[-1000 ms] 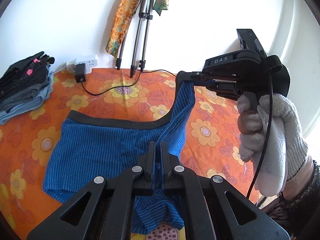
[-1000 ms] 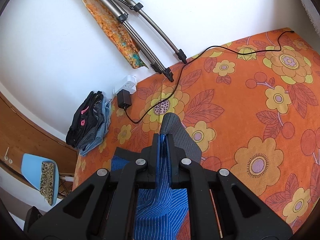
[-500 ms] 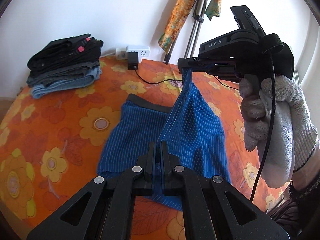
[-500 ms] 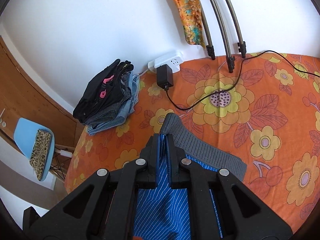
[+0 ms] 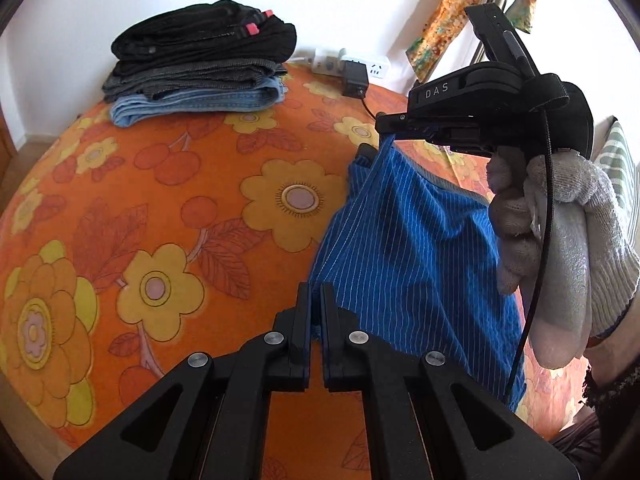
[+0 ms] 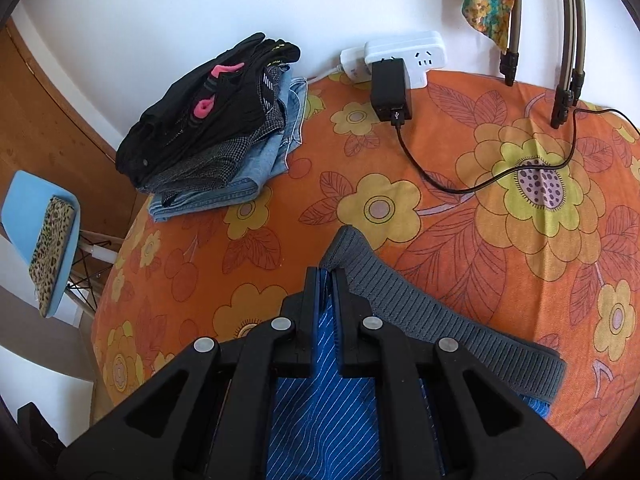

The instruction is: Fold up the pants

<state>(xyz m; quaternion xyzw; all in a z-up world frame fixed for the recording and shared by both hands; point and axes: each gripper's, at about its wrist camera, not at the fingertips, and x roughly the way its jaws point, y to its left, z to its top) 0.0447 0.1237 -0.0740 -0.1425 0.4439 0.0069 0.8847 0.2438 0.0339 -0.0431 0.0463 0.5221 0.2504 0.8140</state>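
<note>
Holding, left view: my left gripper (image 5: 316, 300) has its fingers clamped on a lower corner of the blue striped pants (image 5: 416, 256).
Right gripper (image 5: 394, 128): pinching the waist end, pants hanging above the floral-covered bench (image 5: 168, 208).
Right view: fingers (image 6: 310, 292) pressed on the grey waistband (image 6: 420, 316).
Behind: folded clothes stack (image 6: 212, 128).

White letters "DAS" on the black body of the right gripper (image 5: 384, 126), upper right of left wrist view. No other legible txt.

Folded clothes stack (image 6: 216, 132); power strip (image 6: 404, 54).
</note>
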